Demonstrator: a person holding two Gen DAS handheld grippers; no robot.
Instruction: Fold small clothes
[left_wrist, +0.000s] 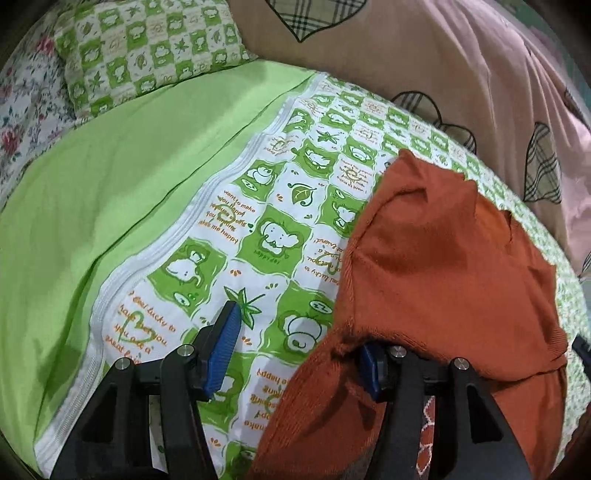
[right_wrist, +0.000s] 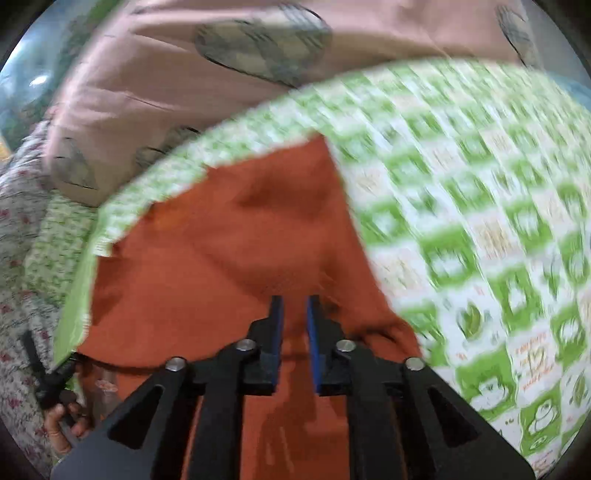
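Observation:
A rust-orange knit garment (left_wrist: 443, 266) lies crumpled on the green-and-white cartoon bedsheet (left_wrist: 280, 206). My left gripper (left_wrist: 295, 328) stands wide open at the garment's left edge. Its left finger (left_wrist: 223, 339) is bare over the sheet, and the cloth drapes over its right finger (left_wrist: 369, 373), hiding the tip. In the blurred right wrist view the garment (right_wrist: 229, 243) fills the middle. My right gripper (right_wrist: 295, 301) hovers over it with a narrow gap between its blue pads; orange cloth shows through the gap and nothing is pinched.
A pink quilt with plaid hearts (left_wrist: 461, 74) is heaped behind the garment. A matching green pillow (left_wrist: 147, 48) lies at the far left, and plain green sheet (left_wrist: 110, 184) runs along the left. A person's hand (right_wrist: 62, 424) on a black handle shows at lower left in the right wrist view.

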